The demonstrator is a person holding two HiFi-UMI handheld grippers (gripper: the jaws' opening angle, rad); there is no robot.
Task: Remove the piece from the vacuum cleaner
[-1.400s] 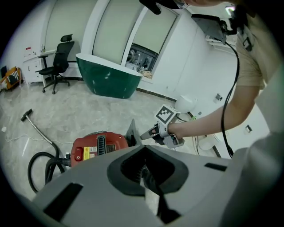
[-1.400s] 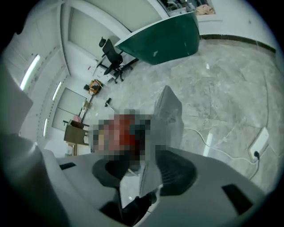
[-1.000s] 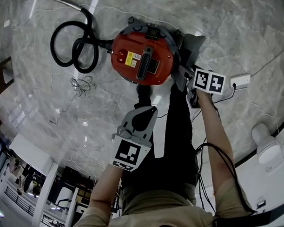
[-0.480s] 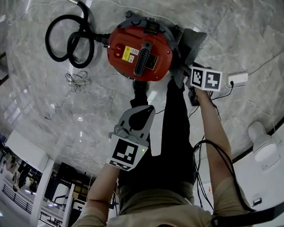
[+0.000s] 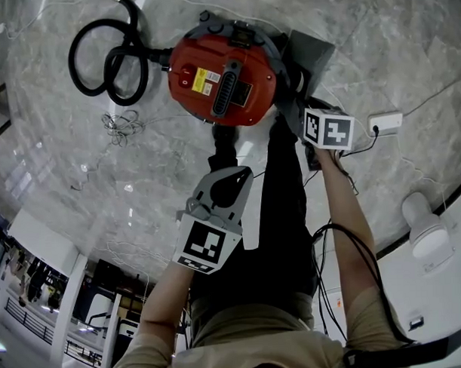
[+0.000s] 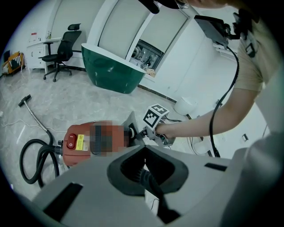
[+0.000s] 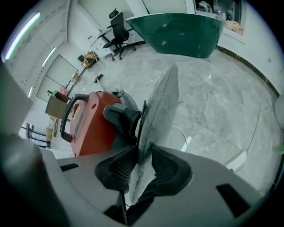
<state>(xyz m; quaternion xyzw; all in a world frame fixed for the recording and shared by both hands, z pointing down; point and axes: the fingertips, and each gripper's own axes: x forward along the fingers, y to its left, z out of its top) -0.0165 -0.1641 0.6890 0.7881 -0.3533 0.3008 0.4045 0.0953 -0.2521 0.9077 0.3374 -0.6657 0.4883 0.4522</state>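
A red vacuum cleaner [image 5: 223, 78] stands on the marble floor with its black hose [image 5: 105, 63] coiled at its left. A flat grey piece [image 5: 309, 56] sticks out from the black port on its right side. In the right gripper view this piece [image 7: 159, 106] runs edge-on between the pads of my right gripper [image 7: 143, 164], whose jaws are closing and pressing on it. In the head view the right gripper [image 5: 296, 113] is at the vacuum's right flank. My left gripper [image 5: 234, 179] hangs back above the person's legs, shut and holding nothing; its view shows the vacuum [image 6: 80, 141] ahead.
A white power strip [image 5: 385, 123] with its cable lies right of the vacuum, and a white rounded unit [image 5: 422, 225] farther right. Thin tangled wire [image 5: 119, 119] lies under the hose. A green counter [image 6: 111, 73] and an office chair [image 6: 62, 51] stand far off.
The right gripper has stayed at the grey piece on the vacuum's right side. The vacuum sits slightly higher and more to the left in the head view. The left gripper has hardly moved.
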